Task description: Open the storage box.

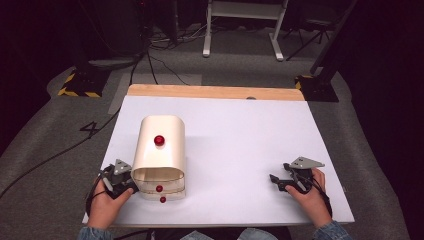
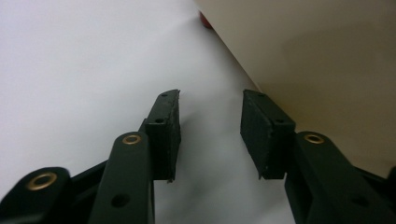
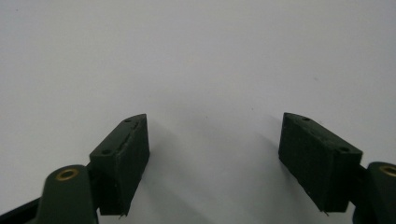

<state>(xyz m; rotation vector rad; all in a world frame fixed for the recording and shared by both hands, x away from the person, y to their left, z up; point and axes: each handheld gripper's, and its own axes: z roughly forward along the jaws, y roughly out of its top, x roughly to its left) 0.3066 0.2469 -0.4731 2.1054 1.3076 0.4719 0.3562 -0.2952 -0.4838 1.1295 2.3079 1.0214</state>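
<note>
A cream, round-topped box (image 1: 159, 150) lies on the white table (image 1: 240, 140), with a red knob (image 1: 159, 140) on its upper face. Two more red knobs (image 1: 159, 188) sit low on its near front. My left gripper (image 1: 127, 186) rests at the box's near left corner, held by a hand. In the left gripper view this gripper (image 2: 210, 130) is open with nothing between its pads, the cream wall (image 2: 327, 70) close on one side and a bit of red (image 2: 204, 18) far ahead. My right gripper (image 1: 276, 182) is apart at the near right. It is open over bare table (image 3: 212, 158).
A wooden strip (image 1: 215, 92) runs along the table's far edge. Beyond it are grey carpet, cables, a white desk frame (image 1: 245, 30) and black stands with yellow-striped feet (image 1: 80, 82). The table's near edge lies just behind both hands.
</note>
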